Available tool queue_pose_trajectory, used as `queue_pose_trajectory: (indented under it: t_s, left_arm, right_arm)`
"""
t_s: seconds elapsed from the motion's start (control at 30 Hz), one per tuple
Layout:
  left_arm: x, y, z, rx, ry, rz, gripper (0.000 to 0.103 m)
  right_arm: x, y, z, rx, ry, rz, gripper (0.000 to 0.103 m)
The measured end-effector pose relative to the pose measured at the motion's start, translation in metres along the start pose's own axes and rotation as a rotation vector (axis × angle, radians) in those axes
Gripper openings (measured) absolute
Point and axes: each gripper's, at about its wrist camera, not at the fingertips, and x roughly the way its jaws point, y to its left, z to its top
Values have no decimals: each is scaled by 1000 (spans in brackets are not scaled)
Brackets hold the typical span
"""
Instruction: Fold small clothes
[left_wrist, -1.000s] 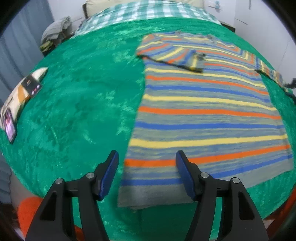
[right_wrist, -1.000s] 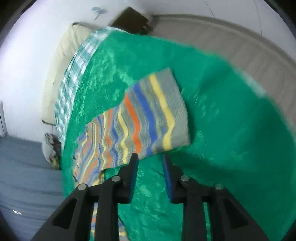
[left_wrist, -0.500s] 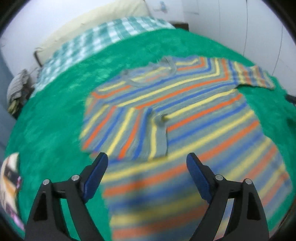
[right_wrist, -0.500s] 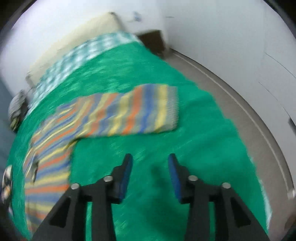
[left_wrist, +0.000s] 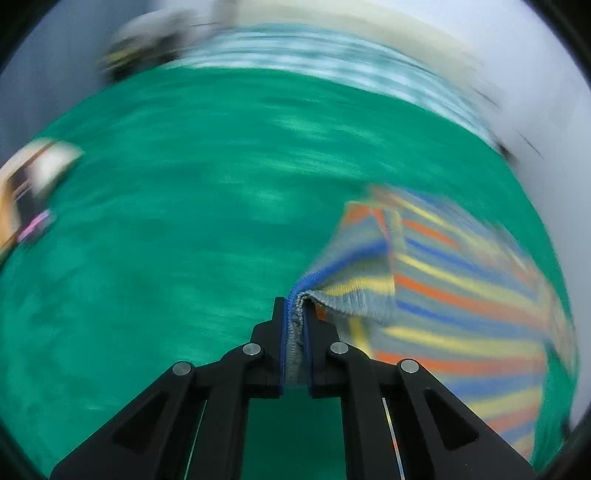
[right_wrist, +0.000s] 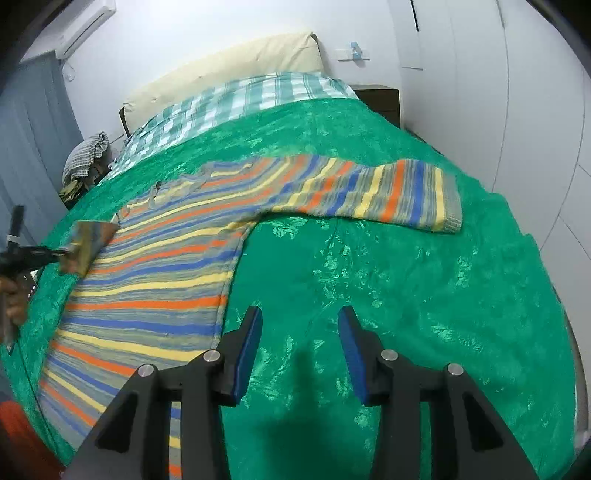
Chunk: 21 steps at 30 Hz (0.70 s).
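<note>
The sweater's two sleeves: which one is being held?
The sleeve clamped in the left gripper, lifted off the green blanket. The other sleeve lies flat, beyond the open right gripper.

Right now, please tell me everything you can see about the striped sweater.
The sweater is a knit with grey, blue, yellow and orange stripes. It lies mostly flat on the green blanket. One sleeve stretches out flat, apart from the open right gripper. The other sleeve's grey cuff is pinched in the left gripper, whose jaws have just closed on it, and is lifted off the body.
</note>
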Motion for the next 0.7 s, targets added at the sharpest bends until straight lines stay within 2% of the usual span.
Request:
queue_pose_trajectory:
  t_s: [0.1, 0.27, 0.37, 0.43, 0.47, 0.53, 0.63, 0.7]
  left_arm:
    - [26, 50, 13, -109, 44, 103, 5]
    - [51, 54, 6, -74, 77, 165, 5]
    - [54, 58, 3, -89, 76, 154, 5]
    - [62, 63, 13, -124, 81, 131, 6]
    - [62, 74, 14, -163, 83, 122, 5]
    - [61, 96, 11, -225, 91, 184, 4]
    - [56, 130, 4, -307, 117, 158, 4]
    - [43, 132, 1, -257, 108, 165, 5]
  right_arm:
    - [7, 1, -6, 15, 31, 14, 43]
    - [17, 6, -11, -8, 60, 5, 43]
    - [20, 7, -13, -23, 71, -12, 43]
    - [23, 4, -15, -20, 84, -18, 43]
    - [25, 3, -16, -18, 90, -21, 43]
    - [27, 1, -17, -16, 101, -24, 43]
    - [27, -1, -17, -10, 104, -29, 43]
    - [26, -1, -18, -11, 100, -33, 46]
